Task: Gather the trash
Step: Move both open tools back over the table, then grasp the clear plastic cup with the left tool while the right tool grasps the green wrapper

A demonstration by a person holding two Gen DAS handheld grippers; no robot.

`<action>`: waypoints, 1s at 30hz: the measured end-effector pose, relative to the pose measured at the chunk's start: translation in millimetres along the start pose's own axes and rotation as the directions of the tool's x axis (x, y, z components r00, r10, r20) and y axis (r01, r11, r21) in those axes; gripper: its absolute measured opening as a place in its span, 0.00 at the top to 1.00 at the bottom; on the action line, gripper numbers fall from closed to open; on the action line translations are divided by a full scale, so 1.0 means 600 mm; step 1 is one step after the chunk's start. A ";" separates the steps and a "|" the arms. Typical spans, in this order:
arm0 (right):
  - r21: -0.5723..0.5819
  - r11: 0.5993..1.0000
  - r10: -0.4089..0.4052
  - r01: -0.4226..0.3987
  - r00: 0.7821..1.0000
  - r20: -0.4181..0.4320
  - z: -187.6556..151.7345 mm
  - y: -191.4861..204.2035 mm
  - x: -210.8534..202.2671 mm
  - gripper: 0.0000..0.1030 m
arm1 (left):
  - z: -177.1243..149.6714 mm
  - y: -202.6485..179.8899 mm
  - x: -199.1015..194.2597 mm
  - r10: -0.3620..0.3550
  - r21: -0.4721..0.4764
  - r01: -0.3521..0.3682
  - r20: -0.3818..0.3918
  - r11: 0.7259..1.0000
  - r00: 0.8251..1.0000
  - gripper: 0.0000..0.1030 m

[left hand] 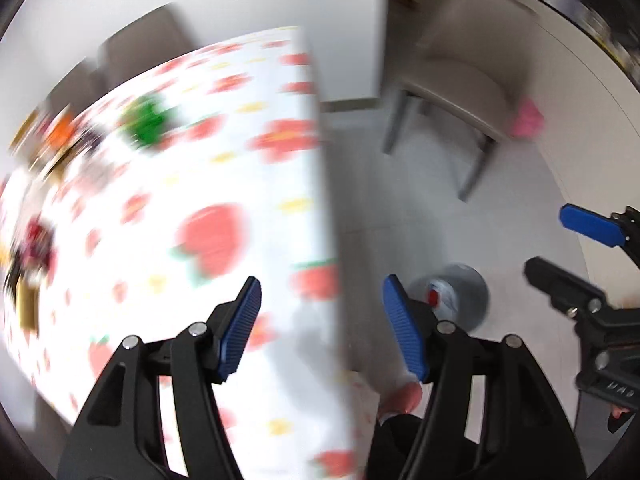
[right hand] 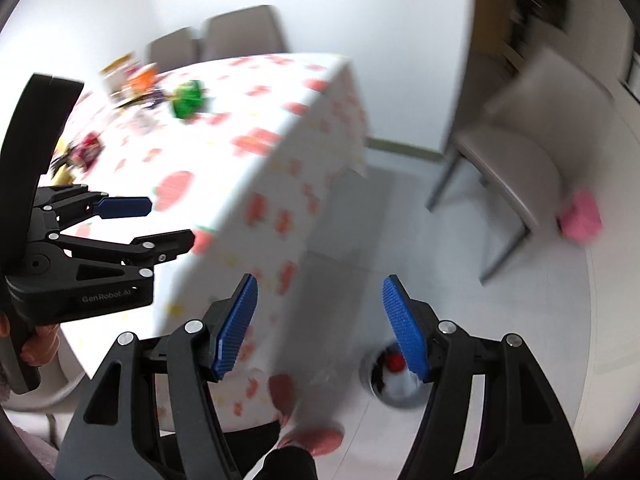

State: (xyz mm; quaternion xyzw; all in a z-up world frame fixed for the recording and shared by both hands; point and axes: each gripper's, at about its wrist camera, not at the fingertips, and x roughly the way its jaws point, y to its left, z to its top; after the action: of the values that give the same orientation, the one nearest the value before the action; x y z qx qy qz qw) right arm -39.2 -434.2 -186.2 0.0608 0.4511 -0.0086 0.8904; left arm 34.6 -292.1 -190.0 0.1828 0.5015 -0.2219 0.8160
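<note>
A table (left hand: pixel 224 168) with a strawberry-print cloth holds blurred trash at its far left: a green wrapper (left hand: pixel 149 122), orange and dark packets (left hand: pixel 60 132). In the right wrist view the green wrapper (right hand: pixel 187 100) and other packets (right hand: pixel 132 76) lie on the far side of the table (right hand: pixel 256 152). A grey trash bin (left hand: pixel 460 300) stands on the floor with trash inside; it also shows in the right wrist view (right hand: pixel 394 376). My left gripper (left hand: pixel 322 320) is open and empty over the table's edge. My right gripper (right hand: pixel 320 322) is open and empty above the floor near the bin.
A beige chair (right hand: pixel 520 152) stands right of the table with a pink object (right hand: pixel 582 216) beside it. More chairs (right hand: pixel 224 36) stand behind the table. The person's pink slippers (right hand: pixel 312 436) are on the grey floor. A white wall is behind.
</note>
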 end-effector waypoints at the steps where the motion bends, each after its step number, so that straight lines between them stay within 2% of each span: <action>1: -0.026 1.000 0.013 -0.013 1.000 0.003 0.013 0.026 0.005 0.39 | -0.006 0.030 -0.007 0.017 -0.035 -0.017 0.002 0.999 1.000 0.38; 7: -0.134 0.987 0.085 -0.084 0.996 0.005 0.110 0.164 0.052 0.39 | -0.018 0.222 -0.022 0.130 -0.210 -0.125 0.010 0.970 0.991 0.38; 9: -0.163 0.984 0.083 -0.078 0.996 0.021 0.150 0.215 0.072 0.32 | -0.011 0.277 -0.018 0.149 -0.241 -0.140 0.019 0.960 0.989 0.38; 11: -0.179 0.982 0.070 -0.062 0.997 0.038 0.182 0.252 0.089 0.29 | 0.002 0.328 -0.008 0.152 -0.254 -0.142 0.020 0.957 0.988 0.37; 17: -0.185 0.982 0.053 -0.043 0.997 0.049 0.284 0.338 0.163 0.29 | 0.066 0.448 0.023 0.155 -0.233 -0.136 0.064 0.963 0.986 0.37; 19: -0.185 0.982 0.045 -0.036 0.998 0.048 0.316 0.358 0.187 0.29 | 0.088 0.475 0.035 0.149 -0.215 -0.129 0.075 0.968 0.986 0.37; 21: -0.191 0.981 0.028 -0.018 0.998 0.049 0.341 0.370 0.211 0.23 | 0.108 0.496 0.051 0.144 -0.196 -0.126 0.082 0.973 0.986 0.37; 30: -0.217 0.976 -0.010 0.008 1.000 -0.005 0.427 0.387 0.346 0.21 | 0.156 0.538 0.146 0.101 -0.163 -0.090 0.062 0.983 0.993 0.37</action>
State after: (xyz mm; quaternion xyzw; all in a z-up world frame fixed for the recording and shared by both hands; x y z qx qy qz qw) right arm 305.8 -225.6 -180.0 -0.0387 0.4521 0.0368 0.8904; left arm 314.7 -86.8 -204.1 0.1327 0.4795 -0.1478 0.8547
